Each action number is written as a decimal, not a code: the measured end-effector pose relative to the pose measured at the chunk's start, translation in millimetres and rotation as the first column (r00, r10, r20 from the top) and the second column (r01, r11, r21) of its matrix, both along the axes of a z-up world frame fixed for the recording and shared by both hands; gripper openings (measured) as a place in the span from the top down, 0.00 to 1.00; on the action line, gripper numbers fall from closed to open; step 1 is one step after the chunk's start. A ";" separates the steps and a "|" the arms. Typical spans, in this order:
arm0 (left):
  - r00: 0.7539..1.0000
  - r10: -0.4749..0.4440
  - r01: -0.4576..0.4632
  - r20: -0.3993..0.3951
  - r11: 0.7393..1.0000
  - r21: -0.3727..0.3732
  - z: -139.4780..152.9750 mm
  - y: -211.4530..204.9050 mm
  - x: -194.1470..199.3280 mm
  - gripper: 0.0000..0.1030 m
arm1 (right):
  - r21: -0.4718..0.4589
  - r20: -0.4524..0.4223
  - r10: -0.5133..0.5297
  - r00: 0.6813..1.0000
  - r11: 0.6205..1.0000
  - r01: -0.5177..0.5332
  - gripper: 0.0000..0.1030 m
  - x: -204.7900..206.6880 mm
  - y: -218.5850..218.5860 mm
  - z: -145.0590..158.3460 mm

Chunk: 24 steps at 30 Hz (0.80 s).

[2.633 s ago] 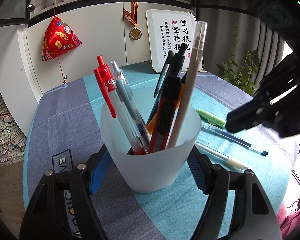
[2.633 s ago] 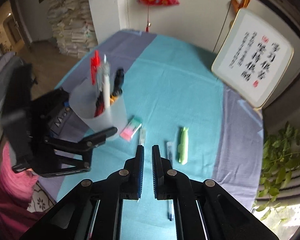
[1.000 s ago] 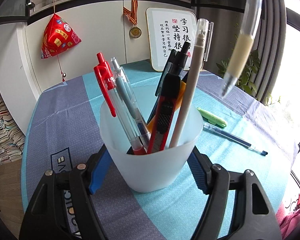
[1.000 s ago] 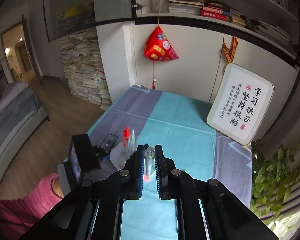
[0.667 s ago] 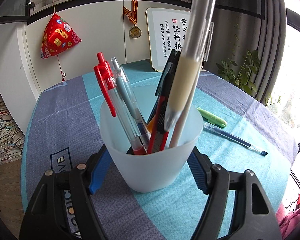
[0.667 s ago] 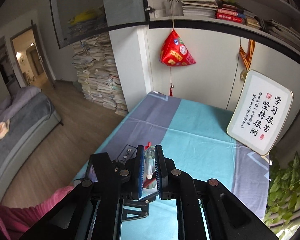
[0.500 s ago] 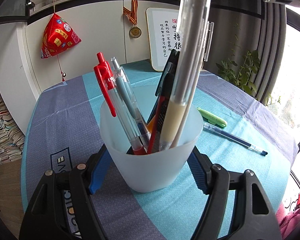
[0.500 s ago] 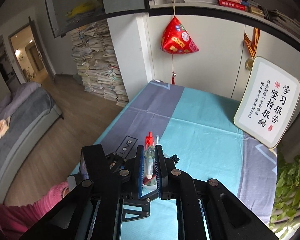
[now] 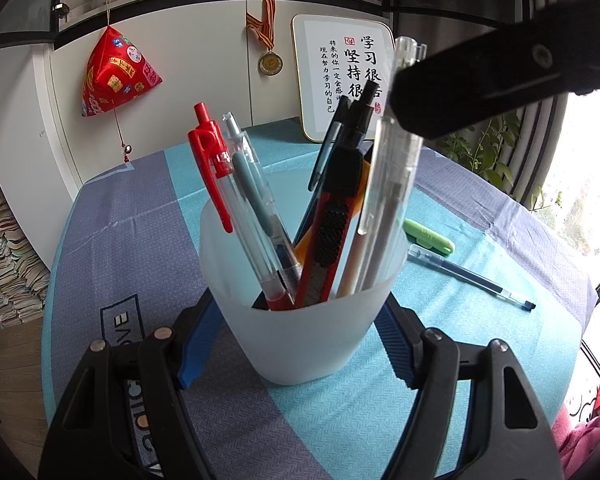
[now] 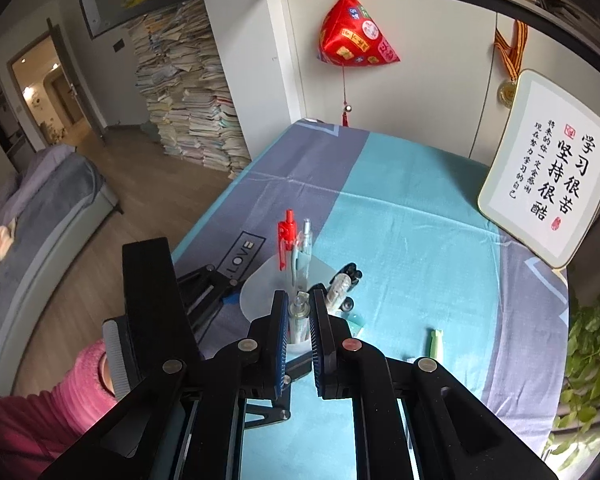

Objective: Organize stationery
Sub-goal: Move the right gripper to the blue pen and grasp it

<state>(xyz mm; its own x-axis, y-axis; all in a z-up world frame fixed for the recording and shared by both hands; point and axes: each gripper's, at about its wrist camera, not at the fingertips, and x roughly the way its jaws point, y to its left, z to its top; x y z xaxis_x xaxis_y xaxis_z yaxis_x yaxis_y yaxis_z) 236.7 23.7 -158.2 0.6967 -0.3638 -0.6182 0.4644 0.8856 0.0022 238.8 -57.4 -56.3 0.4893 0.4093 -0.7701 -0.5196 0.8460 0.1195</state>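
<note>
While most pens already stand in cup point(image 9: 300, 320) at frame centre, clamped by left fingers point(image 9: 396, 344), right fingers point(image 10: 320, 340) grasping clear pen point(image 9: 392, 184), half inside. Left on tabletop point(image 9: 480, 360), right: green marker point(image 9: 428, 235), blue pen point(image 9: 468, 276).

A home is shown: a bed point(image 10: 48, 196), tall stacks of books point(image 10: 188, 92) and a table with a cloth point(image 10: 412, 216) are seen

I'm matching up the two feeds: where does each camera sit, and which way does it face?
Left wrist: low behind the left gripper, facing the frosted plastic cup it clamps; its own fingers show.
Right wrist: above the right gripper, looking down at the clear pen; a pink sleeve shows.
Shared: cup, red pen, calligraphy plaque.
</note>
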 end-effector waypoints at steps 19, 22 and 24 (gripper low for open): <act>1.000 0.001 -0.001 -0.001 1.000 0.000 0.5 0.2 0.8 0.31 | -0.258 -0.063 -0.094 0.994 0.963 0.075 0.88 -2.3 -58.2 -70.1; 1.000 0.001 -0.001 -0.001 1.000 0.000 1.0 -0.2 1.1 0.31 | -0.232 -0.114 -0.046 0.992 0.973 0.018 0.88 3.9 -59.8 -88.7; 1.000 0.001 -0.001 -0.001 1.000 0.000 1.0 0.0 1.4 0.31 | -0.233 -0.118 -0.032 0.993 0.973 0.004 0.88 9.8 -59.1 -94.3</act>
<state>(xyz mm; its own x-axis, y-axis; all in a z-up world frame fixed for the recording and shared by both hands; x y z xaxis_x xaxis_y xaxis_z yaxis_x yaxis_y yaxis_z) 238.0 23.8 -157.2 0.6964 -0.3632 -0.6189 0.4634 0.8861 0.0014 248.6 -116.4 -150.6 0.3932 0.2051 -0.8963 -0.4981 0.8669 -0.0201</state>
